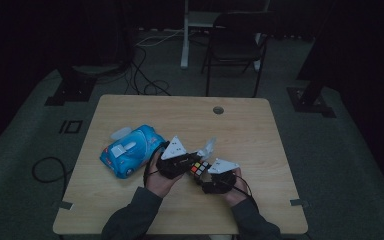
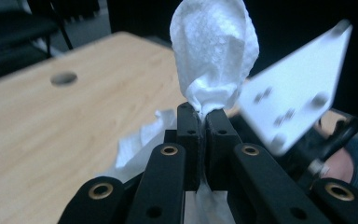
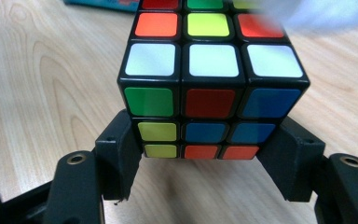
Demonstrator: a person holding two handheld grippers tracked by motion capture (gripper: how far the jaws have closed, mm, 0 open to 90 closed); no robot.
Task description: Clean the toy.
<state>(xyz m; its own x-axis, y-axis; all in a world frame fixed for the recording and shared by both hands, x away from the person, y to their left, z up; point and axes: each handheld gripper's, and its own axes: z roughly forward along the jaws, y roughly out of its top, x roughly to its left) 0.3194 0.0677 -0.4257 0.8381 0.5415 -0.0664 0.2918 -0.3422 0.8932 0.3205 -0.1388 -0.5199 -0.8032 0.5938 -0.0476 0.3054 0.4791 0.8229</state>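
Note:
My left gripper is shut on a white tissue, which bunches up above the pinched jaws and hangs out below them. In the high view the left gripper sits at the table's middle front with the tissue sticking up beside the cube. A scrambled puzzle cube with a black frame and coloured squares is clamped between the jaws of my right gripper, pads pressing on its two sides, just above the wooden table. The right gripper is held close against the left one.
A blue tissue pack with a white sheet at its opening lies on the table's left half. A round cable hole is near the far edge. A dark chair stands beyond the table, and cables run over the floor.

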